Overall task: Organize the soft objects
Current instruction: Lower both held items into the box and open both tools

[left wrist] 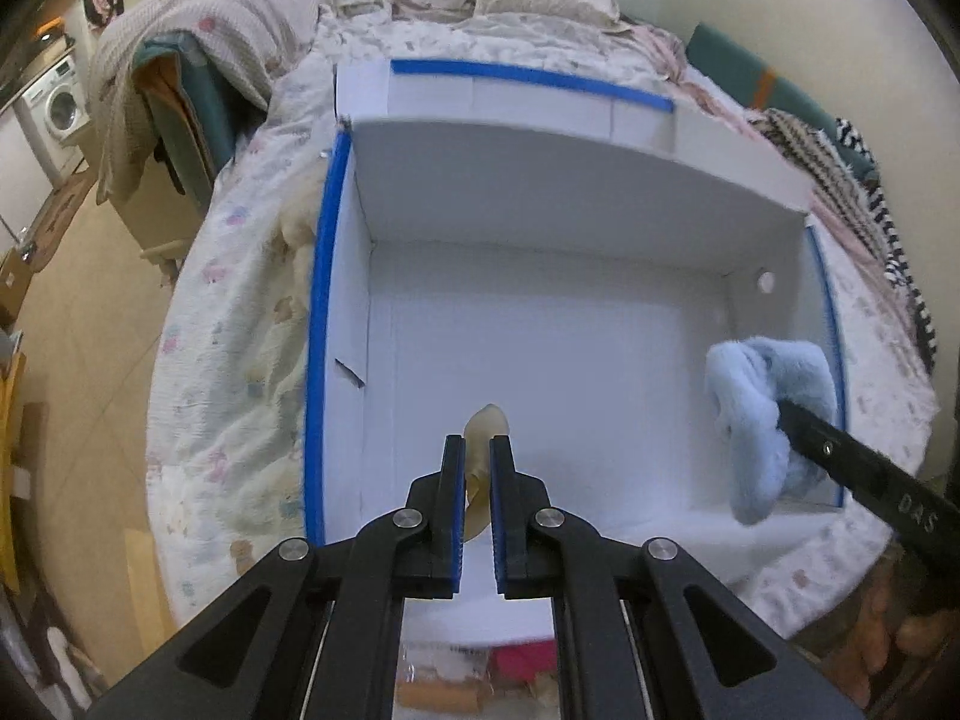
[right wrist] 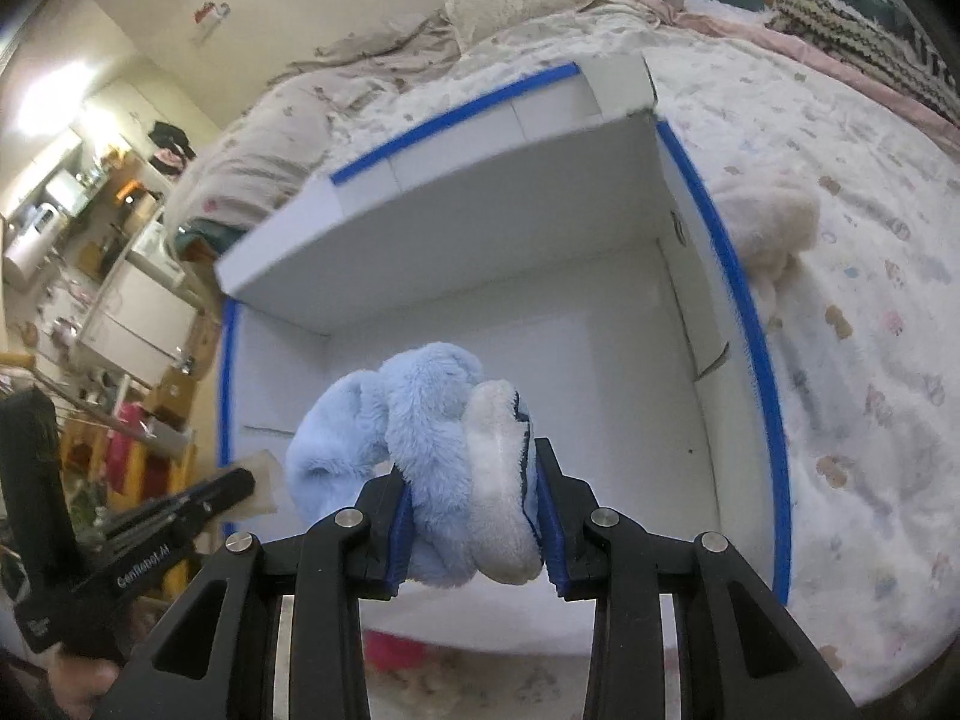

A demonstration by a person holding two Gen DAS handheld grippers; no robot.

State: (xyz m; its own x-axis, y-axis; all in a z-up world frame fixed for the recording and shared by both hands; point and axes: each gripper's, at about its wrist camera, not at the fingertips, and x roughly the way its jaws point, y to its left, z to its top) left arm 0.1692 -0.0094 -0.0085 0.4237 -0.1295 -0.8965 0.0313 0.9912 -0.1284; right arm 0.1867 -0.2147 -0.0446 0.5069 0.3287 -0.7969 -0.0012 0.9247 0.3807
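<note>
**A:** From the left wrist: the left hand-held gripper (left wrist: 477,456) is pinched tight on a thin beige scrap (left wrist: 483,429), some limp cloth or rubbery piece, hanging over the near part of the white box (left wrist: 540,228) that sits on the bed (left wrist: 240,300). At the right edge the right hand-held gripper (left wrist: 804,420) carries the blue plush (left wrist: 762,414) over the box's right side.

**B:** So both loads go in the box. I'd say bring each one lower before letting go, well inside the blue-edged walls, and keep them apart so they don't pile up.

**A:** And mind the flap at the far side. What's unclear here?

**B:** What the beige thing actually is. Most of it is hidden between the pads. The right one's fingertips are buried in fur too.

**A:** Now the right wrist: the right hand-held gripper (right wrist: 474,504) is clamped on the blue plush (right wrist: 420,450), squeezing it; a paler part (right wrist: 498,480) sits against the right pad.

**B:** A belly or a sole, I can't tell. The plush blocks much of the box (right wrist: 600,360) floor.

**A:** The left hand-held gripper (right wrist: 240,483) pokes in from the left with the beige scrap (right wrist: 261,480) at its tip. A cream plush (right wrist: 774,222) lies on the bed just outside the box's right wall.

**B:** Partly hidden by that wall, and blurred. Probably the next to collect.
</note>
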